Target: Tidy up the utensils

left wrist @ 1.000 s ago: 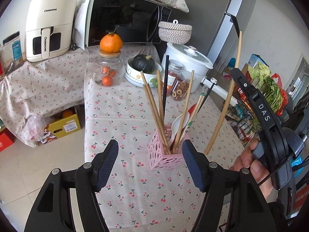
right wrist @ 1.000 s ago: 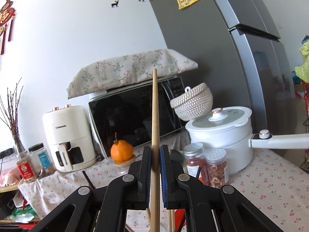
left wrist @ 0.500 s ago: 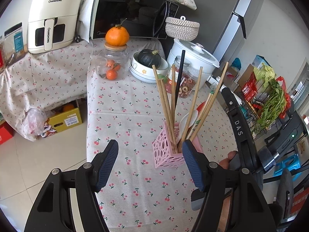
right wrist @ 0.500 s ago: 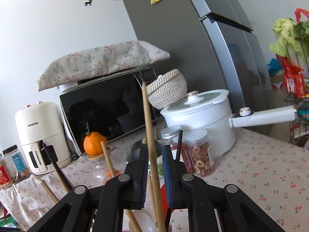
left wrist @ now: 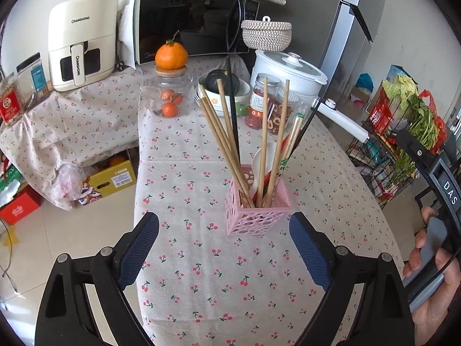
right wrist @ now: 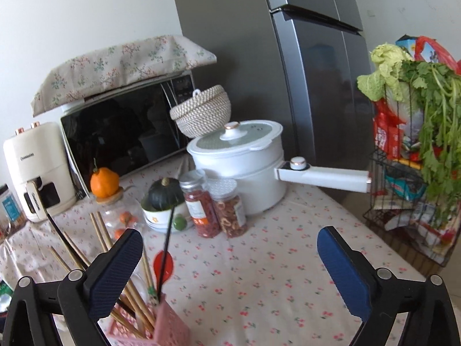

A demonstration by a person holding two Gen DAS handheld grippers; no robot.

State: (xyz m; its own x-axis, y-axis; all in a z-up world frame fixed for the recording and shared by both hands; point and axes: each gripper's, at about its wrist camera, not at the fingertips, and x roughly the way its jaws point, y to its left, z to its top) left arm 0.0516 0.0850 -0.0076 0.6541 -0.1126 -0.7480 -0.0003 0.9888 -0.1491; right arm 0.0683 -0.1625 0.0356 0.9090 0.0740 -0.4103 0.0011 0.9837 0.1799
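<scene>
A pink perforated utensil holder point(left wrist: 258, 212) stands on the cherry-print tablecloth point(left wrist: 201, 259). It holds several wooden chopsticks point(left wrist: 222, 141), black chopsticks and a white spoon point(left wrist: 263, 155). My left gripper point(left wrist: 224, 249) is open and empty, just in front of the holder. My right gripper point(right wrist: 230, 271) is open and empty, to the right of the holder point(right wrist: 155, 325), which sits at its lower left with the chopsticks point(right wrist: 100, 235) beside the left finger. The right gripper's body point(left wrist: 440, 184) shows at the right edge of the left wrist view.
At the table's far end stand a white pot point(right wrist: 242, 161) with a long handle, two jars point(right wrist: 213, 204), a bowl with a squash point(left wrist: 222, 86), a glass jar topped by an orange point(left wrist: 171, 86), a microwave point(left wrist: 190, 23). A vegetable rack point(right wrist: 417, 158) stands right.
My right gripper lowered the wooden chopstick into the pink holder, opened and let it go, then drew back to the right. The left gripper stayed open near the holder.
</scene>
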